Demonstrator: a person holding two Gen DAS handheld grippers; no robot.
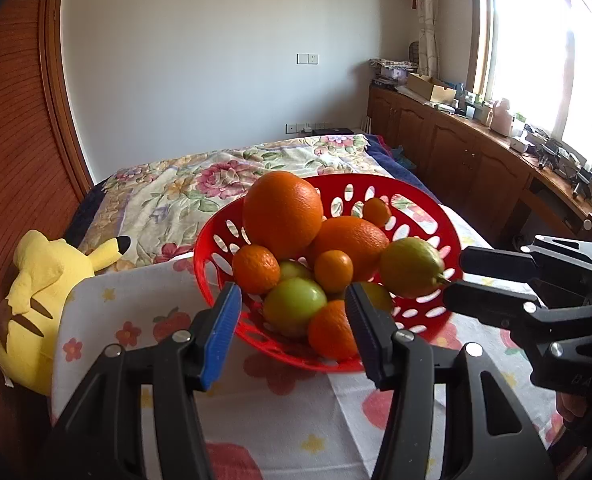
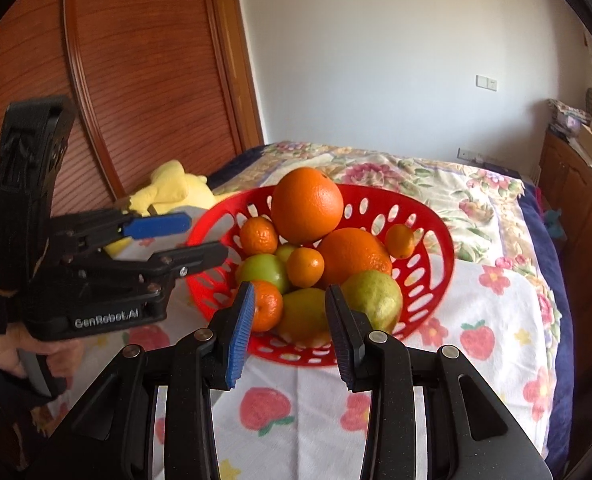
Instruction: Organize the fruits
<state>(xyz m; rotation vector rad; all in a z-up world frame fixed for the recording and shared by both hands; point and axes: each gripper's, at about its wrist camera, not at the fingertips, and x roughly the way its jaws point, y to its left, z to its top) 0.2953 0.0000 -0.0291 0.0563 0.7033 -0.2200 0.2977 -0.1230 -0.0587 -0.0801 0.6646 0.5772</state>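
Note:
A red perforated basket (image 1: pixel 431 216) (image 2: pixel 435 240) stands on a fruit-print cloth and is piled with fruit: a big orange (image 1: pixel 282 212) (image 2: pixel 307 205) on top, a second orange (image 1: pixel 351 242) (image 2: pixel 353 254), several small mandarins, green fruits (image 1: pixel 294 304) (image 2: pixel 264 270) and a lemon (image 1: pixel 411 267) (image 2: pixel 373 298). My left gripper (image 1: pixel 292 320) is open and empty just in front of the basket; it shows at the left in the right wrist view (image 2: pixel 200 240). My right gripper (image 2: pixel 290 330) is open and empty at the basket's near rim; it shows at the right in the left wrist view (image 1: pixel 453 278).
A yellow plush toy (image 1: pixel 40 300) (image 2: pixel 172 190) lies left of the cloth (image 1: pixel 280 412) (image 2: pixel 491 320). A floral bedspread (image 1: pixel 200 184) stretches behind the basket. A wooden wardrobe (image 2: pixel 136 80) stands at the left, and a cluttered wooden counter (image 1: pixel 495 148) runs under the window at the right.

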